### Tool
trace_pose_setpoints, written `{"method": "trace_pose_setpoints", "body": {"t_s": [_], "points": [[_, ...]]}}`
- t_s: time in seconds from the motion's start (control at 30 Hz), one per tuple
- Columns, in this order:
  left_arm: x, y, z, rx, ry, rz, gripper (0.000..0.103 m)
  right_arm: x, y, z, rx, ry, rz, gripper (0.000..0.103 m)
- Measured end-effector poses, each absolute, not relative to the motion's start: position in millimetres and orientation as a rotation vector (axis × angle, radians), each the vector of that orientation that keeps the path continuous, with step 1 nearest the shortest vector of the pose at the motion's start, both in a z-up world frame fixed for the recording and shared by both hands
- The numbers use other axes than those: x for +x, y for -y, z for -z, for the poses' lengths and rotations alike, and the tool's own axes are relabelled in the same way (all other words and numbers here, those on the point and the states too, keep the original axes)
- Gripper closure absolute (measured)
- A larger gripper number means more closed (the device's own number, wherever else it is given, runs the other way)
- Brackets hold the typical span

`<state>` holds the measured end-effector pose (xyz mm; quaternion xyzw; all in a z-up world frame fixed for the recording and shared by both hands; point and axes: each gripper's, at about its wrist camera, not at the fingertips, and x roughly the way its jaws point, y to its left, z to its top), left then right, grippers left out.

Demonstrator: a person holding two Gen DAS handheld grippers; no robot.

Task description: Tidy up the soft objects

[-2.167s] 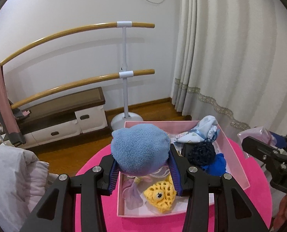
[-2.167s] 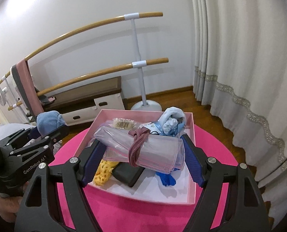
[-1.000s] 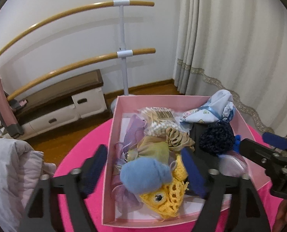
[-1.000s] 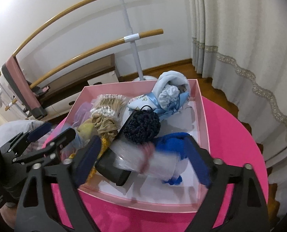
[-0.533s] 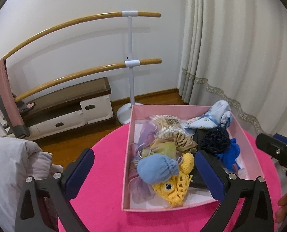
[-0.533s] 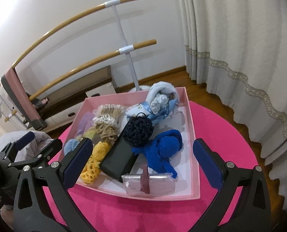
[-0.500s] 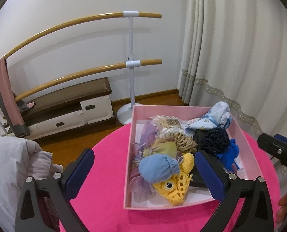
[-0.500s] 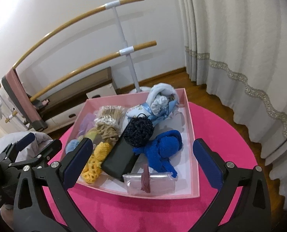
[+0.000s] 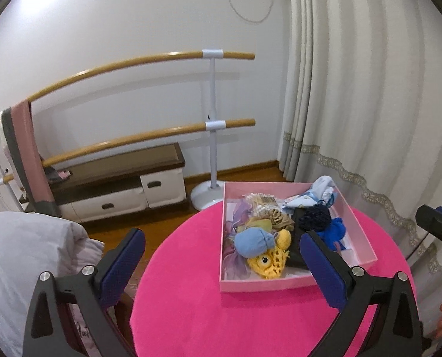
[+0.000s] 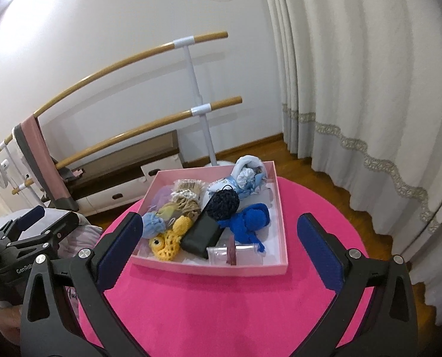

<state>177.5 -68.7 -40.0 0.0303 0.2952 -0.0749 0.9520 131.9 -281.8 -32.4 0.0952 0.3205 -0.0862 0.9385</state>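
— What are the two grippers doing?

— Both hang over the near side of the round pink table (image 9: 209,312). The left gripper (image 9: 221,264) has its jaws spread wide and holds nothing; the right gripper (image 10: 218,251) is spread just as wide, also with nothing in it.

— And the soft things?

— All inside the pink box (image 10: 212,268), which sits on the table toward twelve o'clock from the right gripper, and toward one o'clock from the left one. Going from the left side of the box: a light blue pouch (image 9: 253,242) lies on top of a yellow crochet toy (image 9: 270,260) at the near left corner. Behind them sits a bundle of beige and lilac fabric (image 10: 179,200), reaching back to the far wall.

— What's in the middle?

— A flat black case (image 10: 201,233), lying slanted, with a dark navy crochet ball (image 10: 223,203) touching its far end. At the near wall, around six o'clock of the box, a clear bag with a reddish band (image 10: 234,253) lies flat.

— And on the right?

— A bright blue knitted piece (image 10: 250,221) just beside the ball, and a white and pale blue cloth bundle (image 10: 247,175) in the far right corner.
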Motion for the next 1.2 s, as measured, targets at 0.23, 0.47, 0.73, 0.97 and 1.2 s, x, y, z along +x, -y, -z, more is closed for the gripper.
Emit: {"method": "trace_pose_setpoints", "body": {"t_s": [0.23,0.47,0.73,0.97,1.2], "points": [[100.7,62.9,21.4,0.051,-0.536,0.145,0.000,72.2,261.2,8.2,0.154,-0.570,0.217,0.000],[27.5,53.9,13.9,0.032,-0.493,0.143,0.000,17.8,236.1,-4.7,0.103,-0.507,0.267,0.000],[-33.7,48.7,18.9,0.052,-0.489,0.112,0.000,-21.5,213.1,-5.9,0.086,-0.464,0.274,0.000],[-67.4,42.9,11.8,0.038,-0.498,0.111,0.000,-39.9,204.5,-3.0,0.090,-0.447,0.274,0.000],[-81.6,42.3,4.7,0.032,-0.481,0.120,0.000,-47.6,203.0,-5.0,0.083,-0.432,0.283,0.000]]}}
